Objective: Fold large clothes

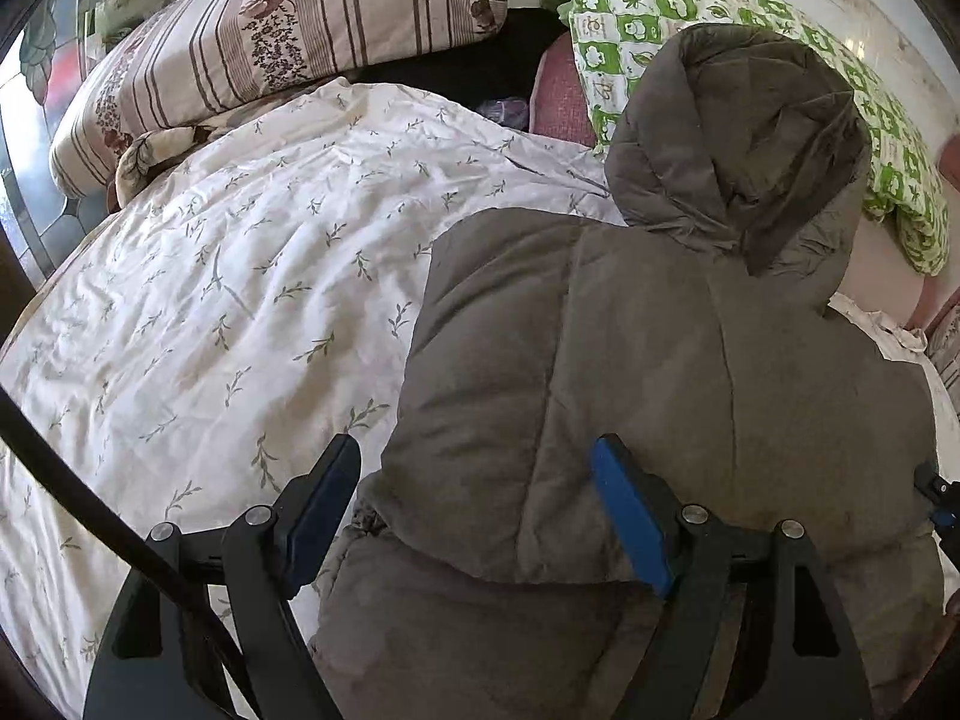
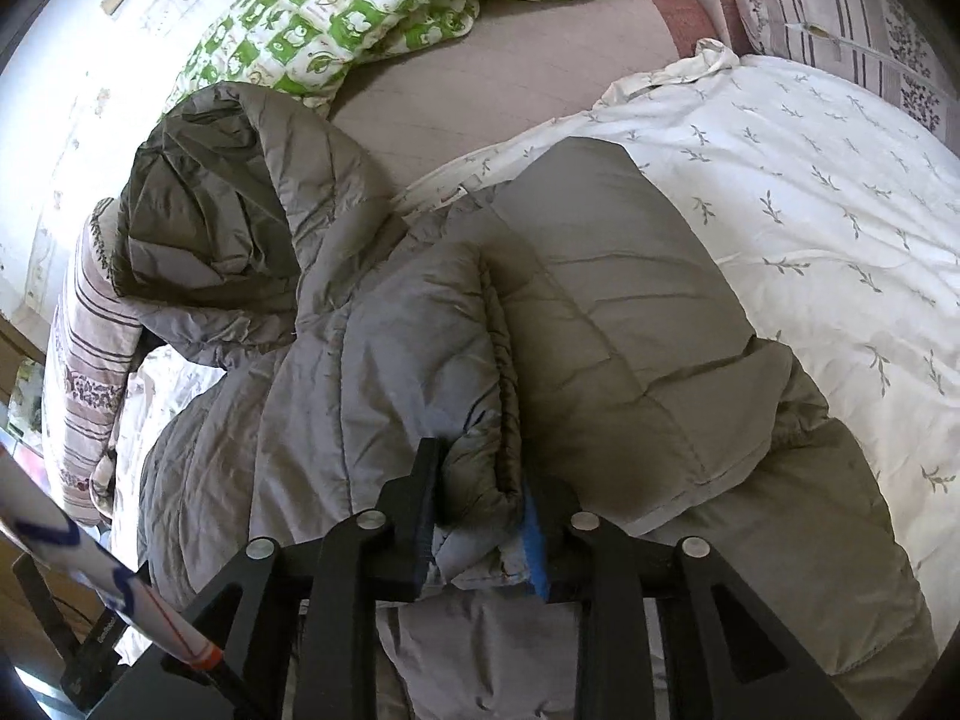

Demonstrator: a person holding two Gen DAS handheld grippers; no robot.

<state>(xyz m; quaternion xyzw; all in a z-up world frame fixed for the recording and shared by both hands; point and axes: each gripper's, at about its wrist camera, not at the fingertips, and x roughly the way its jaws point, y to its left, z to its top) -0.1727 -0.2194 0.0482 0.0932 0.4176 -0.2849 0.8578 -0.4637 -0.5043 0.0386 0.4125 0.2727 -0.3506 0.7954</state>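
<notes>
Left wrist view: grey hooded puffer jacket (image 1: pixel 630 360) lies on the white leaf-print duvet (image 1: pixel 240 300) on the bed, hood (image 1: pixel 738 138) at the far end toward the green checked quilt (image 1: pixel 690 18), striped pillow (image 1: pixel 270 30) far left. Left gripper (image 1: pixel 474 510) hovers over the jacket's near left edge, jaws released and wide, straddling the folded side but pads not pressing it; I read this as lining up for a grab, spread wide because the padding is thick. Right wrist view: same jacket (image 2: pixel 390 330) with one sleeve or side panel (image 2: pixel 630 300) already laid across the body, so the fold is partway. Right gripper (image 2: pixel 480 516) is clenched on a bunched, elasticated hem or cuff (image 2: pixel 474 540) at the near edge, fabric squeezed between the pads; gripping at the seam likely gives a firm hold on slippery shell. Hood (image 2: pixel 210 210) sits far left, unfolded.
</notes>
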